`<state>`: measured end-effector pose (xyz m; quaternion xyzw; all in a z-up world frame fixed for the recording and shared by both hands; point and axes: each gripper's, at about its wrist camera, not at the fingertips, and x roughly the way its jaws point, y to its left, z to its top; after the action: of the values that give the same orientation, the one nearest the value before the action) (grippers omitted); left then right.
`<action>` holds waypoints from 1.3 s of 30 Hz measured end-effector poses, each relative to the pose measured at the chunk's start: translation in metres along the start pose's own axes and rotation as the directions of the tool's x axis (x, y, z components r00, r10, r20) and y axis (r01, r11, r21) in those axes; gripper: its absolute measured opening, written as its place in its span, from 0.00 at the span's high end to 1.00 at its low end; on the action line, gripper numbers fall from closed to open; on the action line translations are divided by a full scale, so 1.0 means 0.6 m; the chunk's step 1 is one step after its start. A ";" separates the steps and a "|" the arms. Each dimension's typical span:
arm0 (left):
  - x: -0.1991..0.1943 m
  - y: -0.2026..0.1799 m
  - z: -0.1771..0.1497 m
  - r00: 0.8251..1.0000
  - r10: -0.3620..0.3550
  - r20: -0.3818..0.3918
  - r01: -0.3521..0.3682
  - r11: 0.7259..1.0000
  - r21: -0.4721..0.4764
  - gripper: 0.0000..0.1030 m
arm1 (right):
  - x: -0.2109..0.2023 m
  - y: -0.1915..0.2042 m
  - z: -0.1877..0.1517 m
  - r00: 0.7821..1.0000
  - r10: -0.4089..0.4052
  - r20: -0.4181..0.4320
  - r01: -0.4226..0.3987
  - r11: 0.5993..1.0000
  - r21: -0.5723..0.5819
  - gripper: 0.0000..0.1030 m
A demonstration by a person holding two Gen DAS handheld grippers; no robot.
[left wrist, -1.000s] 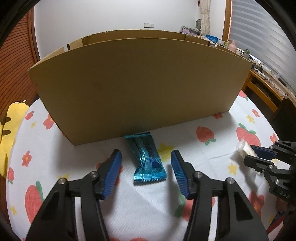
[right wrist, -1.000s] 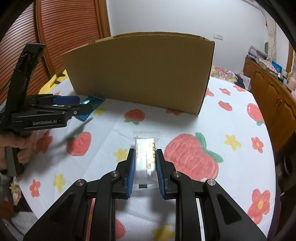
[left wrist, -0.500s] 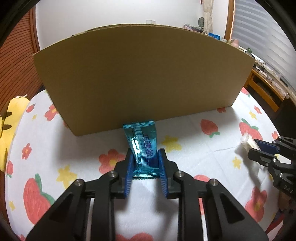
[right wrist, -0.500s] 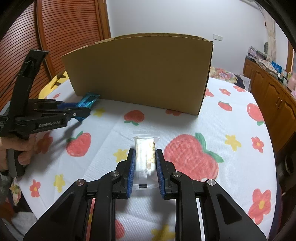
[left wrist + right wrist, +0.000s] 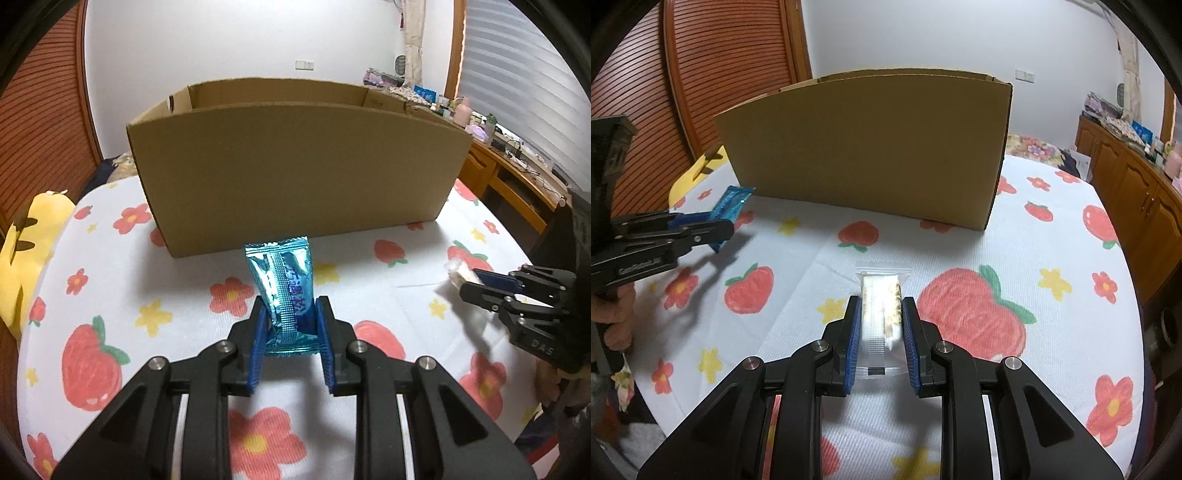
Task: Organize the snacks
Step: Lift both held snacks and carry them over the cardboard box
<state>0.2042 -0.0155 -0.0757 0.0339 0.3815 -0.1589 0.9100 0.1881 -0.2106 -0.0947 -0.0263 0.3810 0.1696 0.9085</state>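
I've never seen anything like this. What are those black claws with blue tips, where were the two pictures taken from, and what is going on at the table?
There is no robot here: a person holds a hand-operated gripper in each hand, and each carries a wide-angle camera looking forward along its two fingers. One picture comes from the left gripper, which is shut on a shiny blue snack packet. The other comes from the right gripper, shut on a clear snack packet with something pale inside. Each gripper also shows at the edge of the other's picture. Below is a table with a strawberry-and-flower cloth, and on it stands an open cardboard box, probably where the snacks will go.
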 end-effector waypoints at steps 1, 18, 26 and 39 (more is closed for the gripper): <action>-0.005 -0.002 0.002 1.000 0.001 0.007 -0.001 1.000 0.003 0.77 | -0.001 0.000 0.000 1.000 -0.003 0.004 0.003 1.000 0.001 0.81; -0.106 0.001 0.095 0.986 0.016 0.168 -0.028 0.997 0.068 0.77 | -0.097 -0.002 0.086 0.987 0.006 0.162 -0.003 1.000 -0.018 0.81; -0.121 0.013 0.139 0.978 0.007 0.207 -0.022 0.997 0.069 0.77 | -0.140 0.010 0.175 0.967 -0.023 0.253 0.043 0.996 -0.075 0.81; -0.097 0.017 0.187 0.977 0.015 0.212 -0.031 0.997 0.072 0.77 | -0.125 0.039 0.208 0.963 -0.039 0.267 0.076 0.988 -0.131 0.81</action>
<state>0.2457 -0.0113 0.0441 0.0553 0.2759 -0.1654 0.9452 0.2170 -0.1878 0.0481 -0.0782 0.2428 0.1713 0.9516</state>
